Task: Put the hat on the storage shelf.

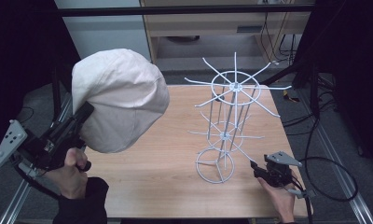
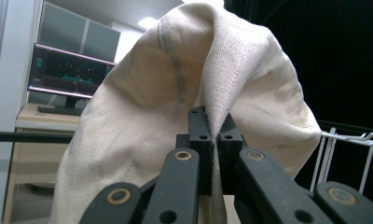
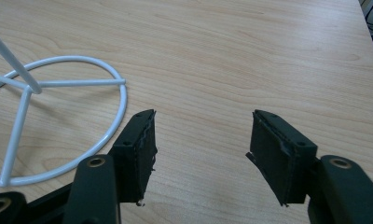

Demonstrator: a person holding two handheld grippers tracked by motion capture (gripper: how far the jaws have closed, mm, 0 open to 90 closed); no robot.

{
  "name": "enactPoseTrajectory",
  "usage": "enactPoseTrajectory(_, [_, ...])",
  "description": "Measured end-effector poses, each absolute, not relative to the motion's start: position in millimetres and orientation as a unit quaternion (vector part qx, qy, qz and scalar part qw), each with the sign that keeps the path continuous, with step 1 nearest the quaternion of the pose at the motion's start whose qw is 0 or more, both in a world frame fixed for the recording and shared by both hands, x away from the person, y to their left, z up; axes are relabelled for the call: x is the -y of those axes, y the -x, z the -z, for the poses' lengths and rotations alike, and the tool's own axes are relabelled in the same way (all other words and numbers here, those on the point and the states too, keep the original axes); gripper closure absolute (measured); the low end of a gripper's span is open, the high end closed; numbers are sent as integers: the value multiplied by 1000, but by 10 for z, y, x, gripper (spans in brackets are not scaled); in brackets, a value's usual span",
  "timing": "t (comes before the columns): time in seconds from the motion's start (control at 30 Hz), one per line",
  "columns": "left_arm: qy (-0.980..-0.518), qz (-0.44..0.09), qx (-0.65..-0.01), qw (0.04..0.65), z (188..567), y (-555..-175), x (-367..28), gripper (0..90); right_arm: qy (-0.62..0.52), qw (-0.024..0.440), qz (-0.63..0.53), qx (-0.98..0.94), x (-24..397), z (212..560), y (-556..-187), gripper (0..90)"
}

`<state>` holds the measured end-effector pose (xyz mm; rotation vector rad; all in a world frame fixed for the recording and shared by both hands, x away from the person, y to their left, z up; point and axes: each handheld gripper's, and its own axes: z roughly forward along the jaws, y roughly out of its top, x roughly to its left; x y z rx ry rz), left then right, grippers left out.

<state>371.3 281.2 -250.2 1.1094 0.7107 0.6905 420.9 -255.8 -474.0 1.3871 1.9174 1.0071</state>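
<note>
The left claw (image 2: 211, 135) is clamped on a fold of the cream cloth hat (image 2: 189, 116); in the left gripper view its two black jaws meet at the centre of the frame with the fabric pinched between them and billowing up and to both sides. In the high view the same left claw (image 1: 84, 112) sits at the left of the frame, lifted clear of the tabletop (image 1: 166, 158), with the cream cloth hat (image 1: 119, 98) hanging round and full above the tabletop's upper-left corner. So the pick-up looks done: the hat is off the surface and carried in the air.

The white wire rack (image 1: 229, 121) stands right of centre in the high view, its top ring of spokes bare and its lower tier bare as well. The hat is well apart from it, so the hanging itself is, by my reading, not yet begun; what is left is to bring the hat across to the rack and set it over one of the prongs or the top.

The right claw (image 3: 201, 149) has its jaws apart with nothing between them, low over the bare wood; the base ring of the white wire rack (image 3: 58, 116) lies at the left of that frame, just beside the left jaw but not touching it. In the high view the right claw (image 1: 255, 167) rests at the lower right, near the rack's foot, likely placed to steady it.
</note>
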Motion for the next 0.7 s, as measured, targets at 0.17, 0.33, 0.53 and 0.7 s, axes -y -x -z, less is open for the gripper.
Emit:
enactPoseTrajectory(0.17, [-498,-316,-313,744,2464,-3693,-2780,882,-517,281,-376,-716,2559,4739,-4209,408])
enactPoseTrajectory(0.33, [-481,-309,-301,763,2420,-3685,-2730,882,-517,281,-375,-716,2562,4739,-4210,407])
enactPoseTrajectory(0.53, [-467,-300,-288,780,2352,-3656,-2678,882,-517,281,-375,-716,2565,4739,-4211,407])
enactPoseTrajectory(0.7, [-458,-288,-281,793,2318,-3632,-2643,882,-516,280,-376,-717,2565,4741,-4213,408])
